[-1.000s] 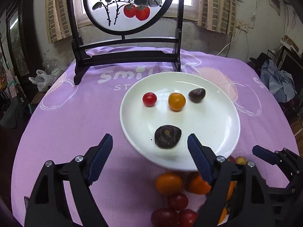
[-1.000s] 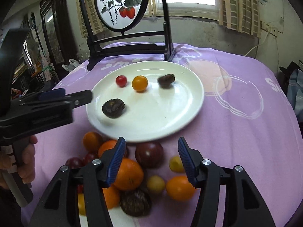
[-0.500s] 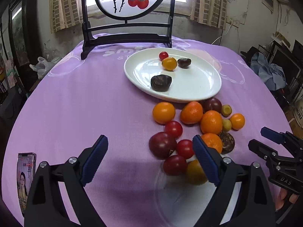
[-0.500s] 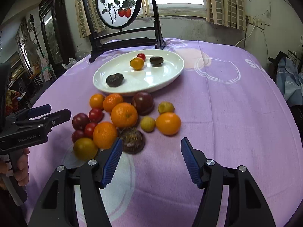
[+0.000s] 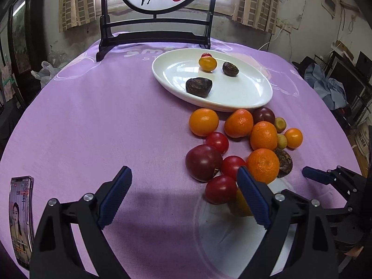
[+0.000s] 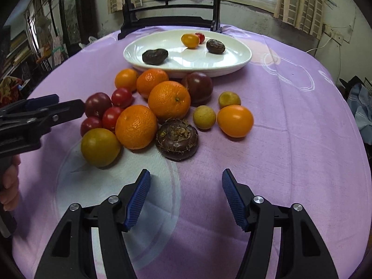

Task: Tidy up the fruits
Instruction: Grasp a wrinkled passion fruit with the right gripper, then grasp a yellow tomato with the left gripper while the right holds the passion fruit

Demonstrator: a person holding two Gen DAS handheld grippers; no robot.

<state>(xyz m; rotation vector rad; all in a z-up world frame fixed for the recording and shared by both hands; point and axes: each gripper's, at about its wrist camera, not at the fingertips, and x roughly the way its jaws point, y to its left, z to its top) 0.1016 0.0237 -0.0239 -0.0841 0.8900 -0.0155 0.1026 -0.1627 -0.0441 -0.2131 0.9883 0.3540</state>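
Tools, left (image 5: 183, 200) and right (image 6: 186, 196), both wide; round glossy fruits (image 6: 169, 100) beside oval white plate (image 6: 232, 64)

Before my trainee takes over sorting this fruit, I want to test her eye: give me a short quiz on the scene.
1. True or false: the plate holds four items.
2. Multiple choice: the water chestnut nearest the right gripper lies A) on the plate B) on the cloth C) between the fingers.
3. Fill in: both the left gripper and the right one are ____.

Key: 1 true; 2 B; 3 open.
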